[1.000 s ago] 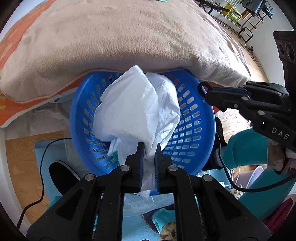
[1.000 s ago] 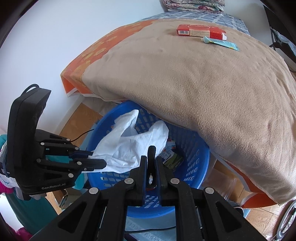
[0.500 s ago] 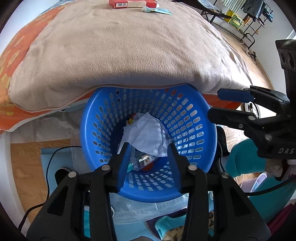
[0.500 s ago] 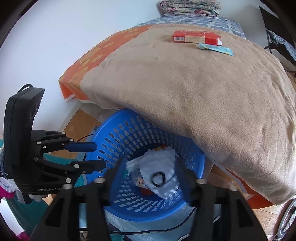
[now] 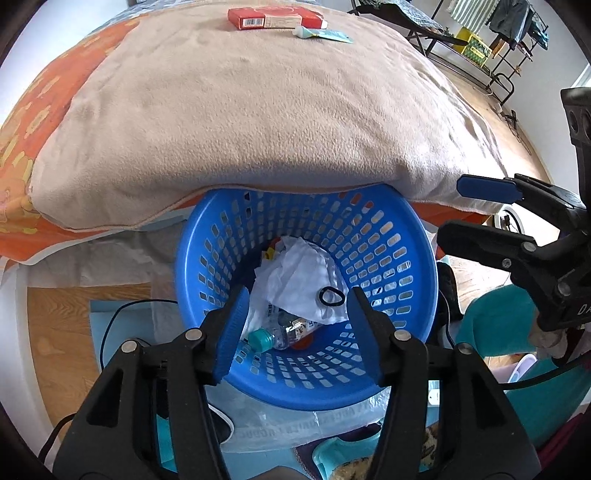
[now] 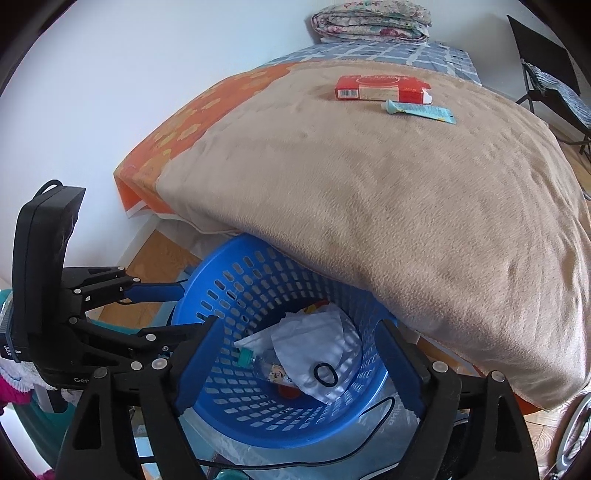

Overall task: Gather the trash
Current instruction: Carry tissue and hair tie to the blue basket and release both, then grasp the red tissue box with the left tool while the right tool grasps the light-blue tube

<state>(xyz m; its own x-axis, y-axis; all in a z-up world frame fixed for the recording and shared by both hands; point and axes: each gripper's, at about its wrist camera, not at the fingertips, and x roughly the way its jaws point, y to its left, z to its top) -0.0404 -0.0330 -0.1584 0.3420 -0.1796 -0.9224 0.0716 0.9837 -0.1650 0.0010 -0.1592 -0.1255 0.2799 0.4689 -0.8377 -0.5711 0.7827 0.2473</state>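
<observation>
Beside the bed, both tools gape above the blue basket.

bed + floor clutter, nr white wall

tan blanket over orange patterned sheet; folded quilt at far end on blue checked cover. black cable on wood floor; drying rack & chair in bg.

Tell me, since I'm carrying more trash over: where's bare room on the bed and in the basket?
The tan blanket is bare from the red box and tube down to its near edge. The blue basket has free wall all round, but its bottom is crowded: white bag, bottle, black ring.
</observation>
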